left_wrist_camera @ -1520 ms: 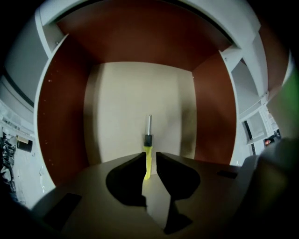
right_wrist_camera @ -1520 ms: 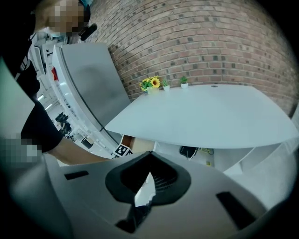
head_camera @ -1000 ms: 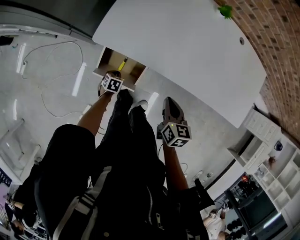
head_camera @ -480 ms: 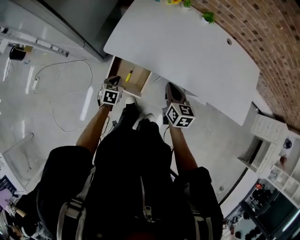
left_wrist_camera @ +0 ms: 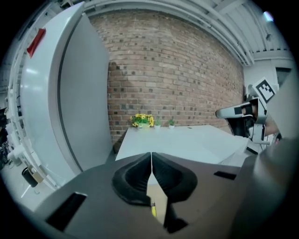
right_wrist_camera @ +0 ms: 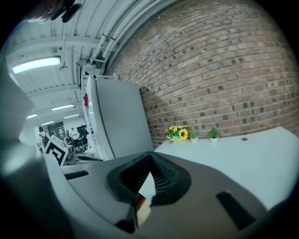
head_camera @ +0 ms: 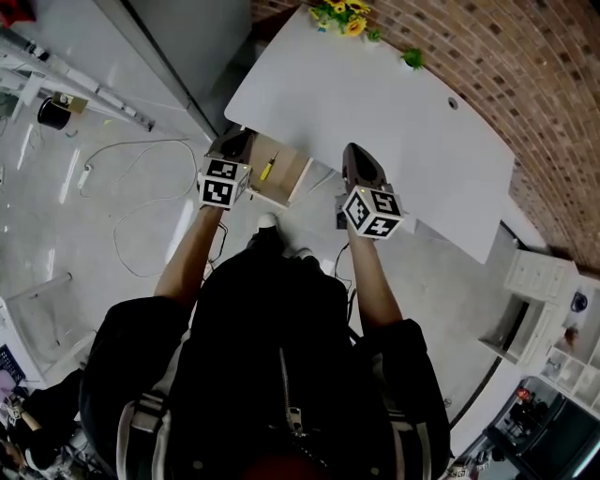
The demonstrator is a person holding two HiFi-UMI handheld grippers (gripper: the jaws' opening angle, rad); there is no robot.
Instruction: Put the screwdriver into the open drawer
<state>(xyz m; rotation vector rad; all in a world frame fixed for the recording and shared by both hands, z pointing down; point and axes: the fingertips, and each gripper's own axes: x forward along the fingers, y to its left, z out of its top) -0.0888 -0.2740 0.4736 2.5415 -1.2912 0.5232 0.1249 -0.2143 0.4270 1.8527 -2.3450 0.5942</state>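
Observation:
A yellow-handled screwdriver (head_camera: 267,169) lies inside the open wooden drawer (head_camera: 286,183) under the left end of the white table (head_camera: 394,122). My left gripper (head_camera: 236,141) hovers over the drawer's left edge, jaws shut with nothing between them. In the left gripper view the shut gripper (left_wrist_camera: 151,156) leaves a slit through which the screwdriver (left_wrist_camera: 153,210) shows below. My right gripper (head_camera: 358,152) is shut and empty above the table's front edge, right of the drawer. In the right gripper view its shut tips (right_wrist_camera: 150,158) point along the table toward the brick wall.
Yellow flowers (head_camera: 339,17) and a small green plant (head_camera: 411,58) stand at the table's far edge against the brick wall (head_camera: 525,84). A grey partition (head_camera: 187,42) stands left of the table. Cables (head_camera: 131,216) lie on the floor. White shelving (head_camera: 548,291) is at the right.
Both grippers have risen and drawn level beside the drawer, the right one moving up to the table's edge. The screwdriver has stayed in the drawer.

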